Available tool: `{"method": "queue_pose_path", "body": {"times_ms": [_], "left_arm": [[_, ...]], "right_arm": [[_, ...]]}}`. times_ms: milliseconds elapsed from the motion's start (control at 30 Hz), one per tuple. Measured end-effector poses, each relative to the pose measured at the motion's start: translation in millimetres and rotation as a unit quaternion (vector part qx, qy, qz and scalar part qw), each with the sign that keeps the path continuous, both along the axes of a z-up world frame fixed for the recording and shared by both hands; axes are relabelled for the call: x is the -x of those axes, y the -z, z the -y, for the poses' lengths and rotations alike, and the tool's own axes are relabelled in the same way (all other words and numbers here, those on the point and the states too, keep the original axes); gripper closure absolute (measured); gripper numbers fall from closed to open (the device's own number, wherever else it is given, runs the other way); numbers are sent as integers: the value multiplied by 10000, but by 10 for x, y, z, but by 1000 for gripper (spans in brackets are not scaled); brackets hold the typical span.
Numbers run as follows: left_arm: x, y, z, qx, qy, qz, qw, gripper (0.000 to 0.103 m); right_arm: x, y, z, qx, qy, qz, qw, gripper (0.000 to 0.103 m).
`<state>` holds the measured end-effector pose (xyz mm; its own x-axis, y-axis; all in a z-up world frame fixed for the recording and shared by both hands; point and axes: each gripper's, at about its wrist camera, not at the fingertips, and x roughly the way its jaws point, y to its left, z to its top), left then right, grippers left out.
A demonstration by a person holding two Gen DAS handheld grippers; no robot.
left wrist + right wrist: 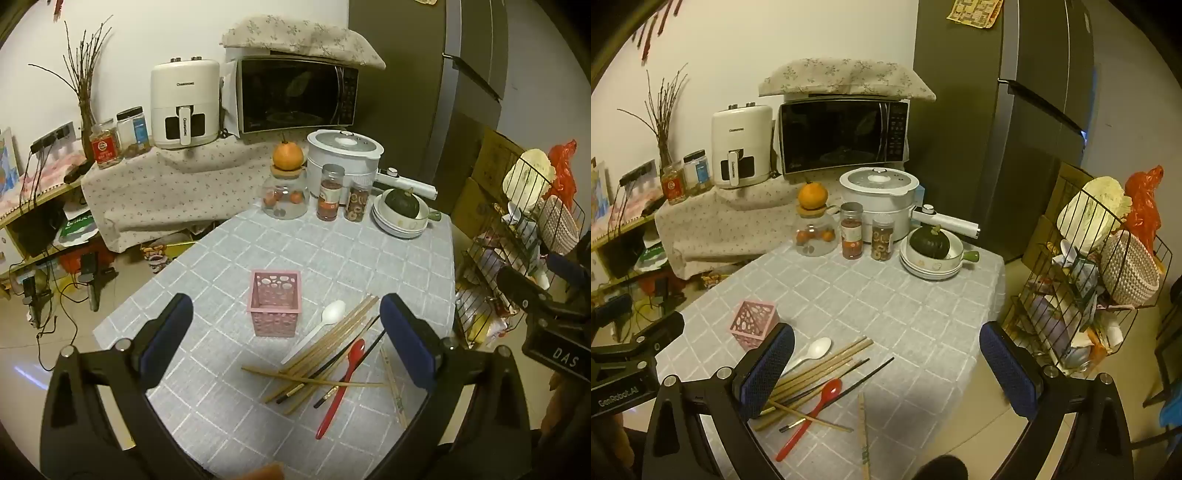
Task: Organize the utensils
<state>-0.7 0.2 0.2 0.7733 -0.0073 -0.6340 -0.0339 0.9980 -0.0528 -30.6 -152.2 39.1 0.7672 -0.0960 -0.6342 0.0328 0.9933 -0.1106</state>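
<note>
Grey grid-patterned tablecloth (369, 251) covers the table. Left gripper (286, 338), black frame with blue pads, jaws at full spread, nothing held; it hovers above the near edge. Right gripper (886, 363), same build, equally wide, empty. Pink perforated square plastic holder (275, 308) stands upright mid-table, between the left gripper's pads in view, well beyond them. Loose pile of bamboo chopsticks (332, 347) lies just right of the holder, crossed with black chopsticks (864, 376); exact count unclear. White plastic spoon (321, 325) rests at the pile's far-left edge; red plastic spoon (341, 384) near side.
</note>
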Motion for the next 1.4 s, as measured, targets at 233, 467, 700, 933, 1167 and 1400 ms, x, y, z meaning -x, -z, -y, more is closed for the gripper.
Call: {"method": "queue_pose_path", "body": {"times_ms": [233,467,700,933,1167,1400], "left_arm": [[-10,13,-10,-38,14,-95,9999,2],[33,55,-36,-72,66,-107,9999,2],[5,47,-39,-84,65,-101,9999,2],[5,48,-42,-74,68,-110,9999,2],[4,50,-41,-62,77,-118,9999,2],[0,63,-10,-51,88,-135,9999,2]], "right_arm": [[-23,34,2,-60,-33,45,10000,2],[-26,46,18,-100,6,0,9999,2],[-36,36,38,-137,14,45,9999,2],[-35,18,19,-156,11,60,9999,2],[-45,3,16,-177,22,67,9998,2],[-37,12,23,-180,14,68,9998,2]]}}
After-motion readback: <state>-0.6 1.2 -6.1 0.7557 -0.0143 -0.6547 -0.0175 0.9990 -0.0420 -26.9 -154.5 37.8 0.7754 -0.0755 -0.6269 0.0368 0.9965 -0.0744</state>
